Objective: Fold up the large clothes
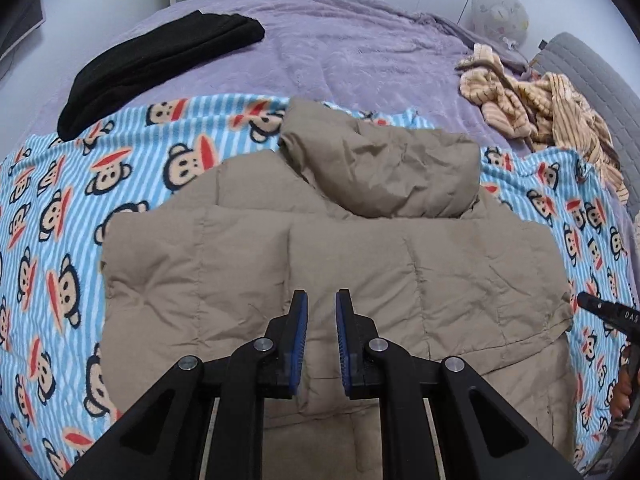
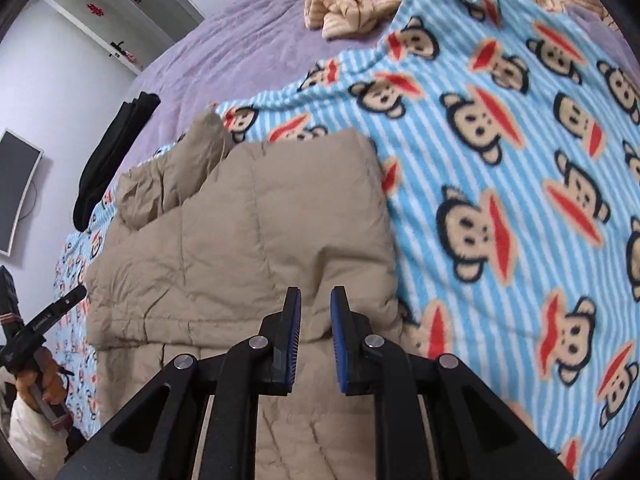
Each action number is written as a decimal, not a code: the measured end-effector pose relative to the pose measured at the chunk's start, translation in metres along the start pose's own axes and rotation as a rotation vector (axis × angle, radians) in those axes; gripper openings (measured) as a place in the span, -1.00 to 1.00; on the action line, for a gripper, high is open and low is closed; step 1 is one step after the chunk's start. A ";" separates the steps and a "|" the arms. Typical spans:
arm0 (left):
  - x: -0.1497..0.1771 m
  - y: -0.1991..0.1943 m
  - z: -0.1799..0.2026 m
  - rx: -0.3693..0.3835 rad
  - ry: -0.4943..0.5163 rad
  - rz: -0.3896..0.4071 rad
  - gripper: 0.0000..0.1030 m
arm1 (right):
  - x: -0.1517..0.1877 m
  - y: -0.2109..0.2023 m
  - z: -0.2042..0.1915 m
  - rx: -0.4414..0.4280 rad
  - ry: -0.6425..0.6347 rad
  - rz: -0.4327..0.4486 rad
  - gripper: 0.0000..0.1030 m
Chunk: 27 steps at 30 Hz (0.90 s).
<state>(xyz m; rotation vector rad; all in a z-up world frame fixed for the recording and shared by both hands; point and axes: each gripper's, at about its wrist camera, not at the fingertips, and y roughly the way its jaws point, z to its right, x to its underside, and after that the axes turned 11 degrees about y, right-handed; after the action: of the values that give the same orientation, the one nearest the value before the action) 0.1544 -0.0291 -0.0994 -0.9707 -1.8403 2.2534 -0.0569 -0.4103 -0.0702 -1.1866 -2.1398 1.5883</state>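
Hovering over the tan puffer jacket (image 1: pixel 340 248) — both grippers' jaws spread, holding nothing.

Soft, even indoor light filled both views, casting only faint shadows in the quilted folds of the tan jacket (image 1: pixel 336 264). No glare showed. Fisheye distortion bent the far edges; black vignetting ringed the corners. Focus was mostly sharp.
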 end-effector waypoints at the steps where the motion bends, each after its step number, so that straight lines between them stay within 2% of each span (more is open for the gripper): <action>1: 0.002 0.015 0.004 -0.019 0.007 -0.039 -0.70 | -0.007 0.009 0.001 -0.005 0.012 -0.009 -0.67; 3: 0.010 0.038 0.009 -0.058 -0.003 -0.112 -0.70 | -0.014 0.033 0.004 0.040 0.013 -0.038 -0.67; 6: 0.018 0.054 0.006 -0.037 -0.024 -0.099 -0.69 | -0.014 0.068 0.018 0.055 0.045 -0.100 -0.69; 10: 0.014 0.057 0.004 -0.036 -0.032 -0.108 -0.69 | -0.012 0.081 0.020 0.062 0.011 -0.082 -0.75; 14: 0.014 0.035 0.007 -0.105 -0.019 -0.078 -0.69 | -0.012 0.066 0.014 0.078 0.013 -0.083 -0.72; 18: 0.030 0.009 0.003 -0.149 -0.010 -0.058 -0.69 | 0.000 0.035 0.012 0.041 0.019 -0.066 -0.67; 24: 0.058 -0.023 -0.002 -0.179 -0.039 -0.041 -0.69 | 0.036 0.006 0.019 -0.012 0.043 -0.105 -0.65; 26: 0.069 -0.033 -0.005 -0.170 -0.053 -0.018 -0.68 | 0.047 0.002 0.022 -0.018 0.050 -0.121 -0.59; 27: 0.073 -0.035 -0.006 -0.167 -0.061 -0.017 -0.65 | 0.050 0.002 0.023 -0.019 0.052 -0.128 -0.48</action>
<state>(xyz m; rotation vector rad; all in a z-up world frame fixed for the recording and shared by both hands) 0.0877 0.0171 -0.0984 -0.9142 -2.0819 2.1718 -0.1020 -0.3904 -0.0943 -1.0609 -2.1561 1.4704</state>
